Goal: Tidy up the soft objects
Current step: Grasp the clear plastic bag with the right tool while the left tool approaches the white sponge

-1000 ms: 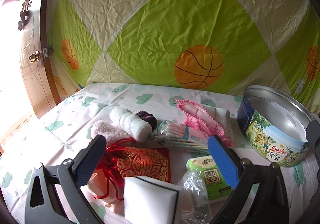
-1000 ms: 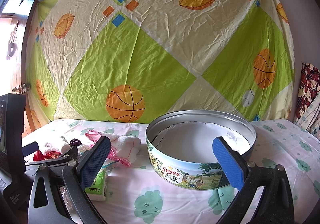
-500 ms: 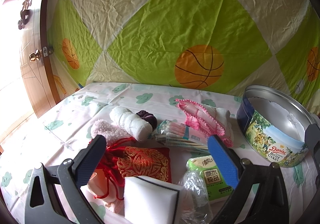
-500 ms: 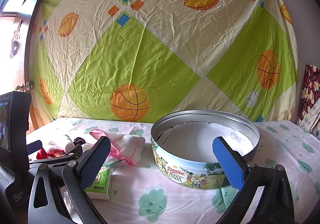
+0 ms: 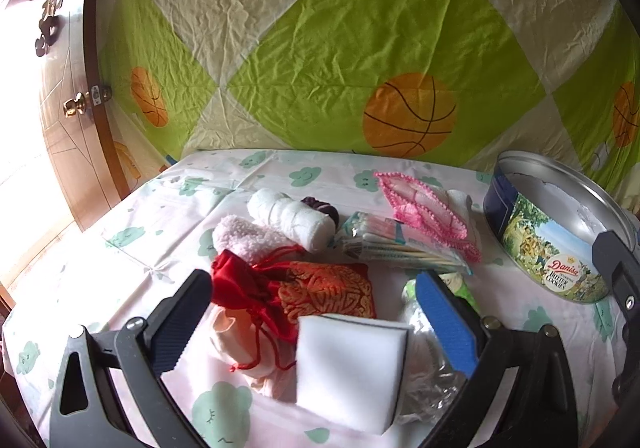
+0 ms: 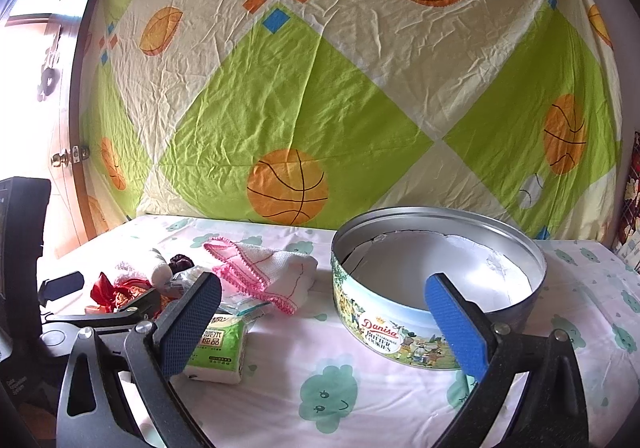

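A pile of soft things lies on the cloud-print sheet [image 5: 120,216]. In the left wrist view my left gripper [image 5: 316,320] is open, its fingers either side of a white sponge [image 5: 348,364] and a red embroidered pouch [image 5: 320,288]. Behind them lie a fluffy pink piece [image 5: 248,238], a white rolled cloth [image 5: 292,218], a dark scrunchie [image 5: 320,206] and a pink-edged white cloth [image 5: 428,204]. The empty round cookie tin [image 5: 552,248] stands at the right. My right gripper [image 6: 324,328] is open and holds nothing, low in front of the tin [image 6: 384,328] and the pink-edged cloth [image 6: 272,272].
A pack of cotton swabs [image 5: 396,240], a green tissue pack [image 6: 220,348] and a crinkled clear bag [image 5: 424,368] lie among the soft things. A peach cloth [image 5: 236,344] sits under the pouch. A patterned sheet [image 6: 320,88] hangs behind; a wooden door [image 5: 72,128] is left.
My left gripper has moved forward and down, so the sponge and pouch now sit between its fingers. The right gripper's view has shifted a little left. Both stay open.
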`<action>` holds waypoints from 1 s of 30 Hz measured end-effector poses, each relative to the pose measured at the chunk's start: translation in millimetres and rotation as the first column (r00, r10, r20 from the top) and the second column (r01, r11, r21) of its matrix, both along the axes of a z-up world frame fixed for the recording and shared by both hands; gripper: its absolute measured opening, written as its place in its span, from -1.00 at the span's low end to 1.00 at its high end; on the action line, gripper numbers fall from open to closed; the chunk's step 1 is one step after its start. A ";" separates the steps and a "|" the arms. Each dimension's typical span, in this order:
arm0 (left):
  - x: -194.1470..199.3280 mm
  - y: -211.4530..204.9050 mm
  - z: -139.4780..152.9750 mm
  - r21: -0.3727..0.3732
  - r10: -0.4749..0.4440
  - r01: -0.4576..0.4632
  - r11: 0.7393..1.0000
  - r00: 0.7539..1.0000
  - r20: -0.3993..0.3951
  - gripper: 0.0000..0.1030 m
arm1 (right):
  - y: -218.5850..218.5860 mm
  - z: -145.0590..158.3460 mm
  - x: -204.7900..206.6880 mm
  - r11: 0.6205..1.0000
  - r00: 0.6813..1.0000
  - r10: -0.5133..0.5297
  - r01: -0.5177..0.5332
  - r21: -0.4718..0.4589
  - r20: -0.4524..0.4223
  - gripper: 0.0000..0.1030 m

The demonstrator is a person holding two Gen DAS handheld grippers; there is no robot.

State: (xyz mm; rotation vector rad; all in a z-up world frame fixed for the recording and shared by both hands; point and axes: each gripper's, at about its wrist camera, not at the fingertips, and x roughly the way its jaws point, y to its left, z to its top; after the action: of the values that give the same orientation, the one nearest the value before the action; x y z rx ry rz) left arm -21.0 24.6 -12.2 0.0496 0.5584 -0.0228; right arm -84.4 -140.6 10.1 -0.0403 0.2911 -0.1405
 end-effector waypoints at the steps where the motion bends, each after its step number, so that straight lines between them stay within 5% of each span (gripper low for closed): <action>1: -4.3 6.5 -0.3 0.003 0.008 -0.008 1.000 1.000 -0.005 0.99 | 1.0 -0.8 1.2 1.000 1.000 0.021 -0.021 0.007 -0.013 0.99; 6: -27.5 55.6 2.4 -0.058 0.055 -0.055 0.997 0.998 0.002 1.00 | 18.3 -11.2 11.8 0.978 0.969 0.206 -0.201 0.048 -0.139 0.93; 8: -32.9 71.4 5.2 -0.045 0.080 -0.080 0.996 0.997 0.000 0.99 | 30.0 -16.3 13.1 0.955 0.937 0.296 -0.288 0.071 -0.184 0.66; 10: -35.8 84.3 6.4 -0.026 0.103 -0.104 0.994 0.995 -0.005 0.99 | 42.7 -20.5 15.6 0.935 0.911 0.356 -0.345 0.088 -0.210 0.62; 15: -37.3 102.7 1.8 0.001 0.105 -0.106 0.994 0.994 -0.030 0.99 | 67.5 -30.9 31.8 0.927 0.882 0.374 -0.361 0.097 -0.286 0.26; 17: -39.3 106.5 -0.4 -0.005 0.106 -0.106 0.994 0.993 -0.043 0.99 | 75.4 -35.8 41.0 0.924 0.864 0.379 -0.370 0.093 -0.331 -0.07; 21: -45.9 101.9 -0.4 -0.020 0.035 -0.036 0.999 0.997 -0.067 0.99 | 92.0 -48.7 57.2 0.909 0.806 0.404 -0.405 0.095 -0.432 -0.08; 22: -47.9 99.2 -0.2 -0.023 0.013 -0.015 1.000 0.998 -0.068 0.99 | 94.1 -51.1 59.1 0.911 0.800 0.396 -0.402 0.087 -0.450 -0.23; 23: -49.5 95.5 0.0 -0.021 -0.010 0.008 1.000 0.998 -0.068 0.99 | 94.3 -51.6 59.5 0.913 0.800 0.393 -0.400 0.085 -0.453 -0.48; 26: -50.7 82.3 -0.3 -0.008 -0.064 0.064 0.998 0.995 -0.077 0.99 | 88.2 -49.2 53.0 0.909 0.804 0.403 -0.407 0.089 -0.437 -0.74; 30: -52.7 69.0 1.1 -0.048 -0.150 0.146 0.988 0.984 -0.094 0.99 | 73.9 -25.8 30.6 0.874 0.815 0.484 -0.464 0.141 -0.318 -0.74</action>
State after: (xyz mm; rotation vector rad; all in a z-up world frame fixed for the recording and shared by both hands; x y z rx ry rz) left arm -73.7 93.6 -11.1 0.0506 0.6507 -0.1822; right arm -53.8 -66.8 -15.7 -0.0802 0.6286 0.3820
